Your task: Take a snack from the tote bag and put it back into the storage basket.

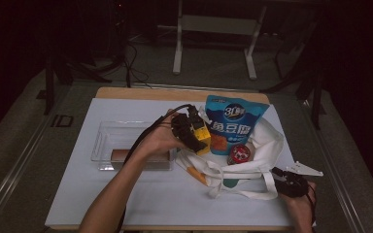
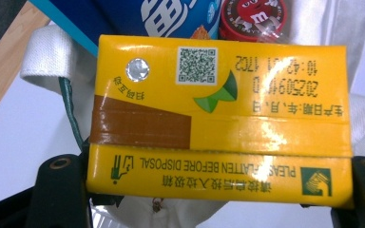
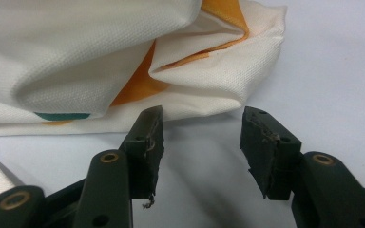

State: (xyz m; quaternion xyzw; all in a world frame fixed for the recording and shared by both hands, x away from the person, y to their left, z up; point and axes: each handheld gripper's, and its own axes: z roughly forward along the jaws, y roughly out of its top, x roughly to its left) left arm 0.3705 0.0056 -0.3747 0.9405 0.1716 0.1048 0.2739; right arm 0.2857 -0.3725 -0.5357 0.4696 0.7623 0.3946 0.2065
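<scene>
A: Left claw [image 1: 197, 137] is recorded over the near-left part of the white cloth tote bag [image 1: 267, 141]; a yellow rectangular drink carton [image 2: 218, 118] is clamped between its jaws, one black jaw pressed against each end; the carton is lifted clear of the white worktop [image 1: 126, 194].

B: Carton face is noted in the left gripper view: a silver foil straw seal, a square printed code, a brown band, a green leaf mark; printed text is seen upside down.

A: Position of the carton is entered as just beside a blue foil snack pouch [image 1: 233, 124], which is propped upright on the bag; a small round red-lidded tin [image 1: 239, 153] is seen just below the pouch, on the bag.

B: Right claw [image 1: 278, 180] is logged at the near-right corner of the bag, low over the worktop; its jaws are parted by a moderate gap and nothing is held between them; in the right gripper view the folded cloth with orange and green print lies just beyond the jaw tips; contact with it cannot be judged.

A: A clear plastic rectangular tray [image 1: 102, 141] is noted at the left of the worktop; a brown block [image 1: 126, 155] lies in it, partly hidden by the left hand [image 1: 160, 141].
</scene>
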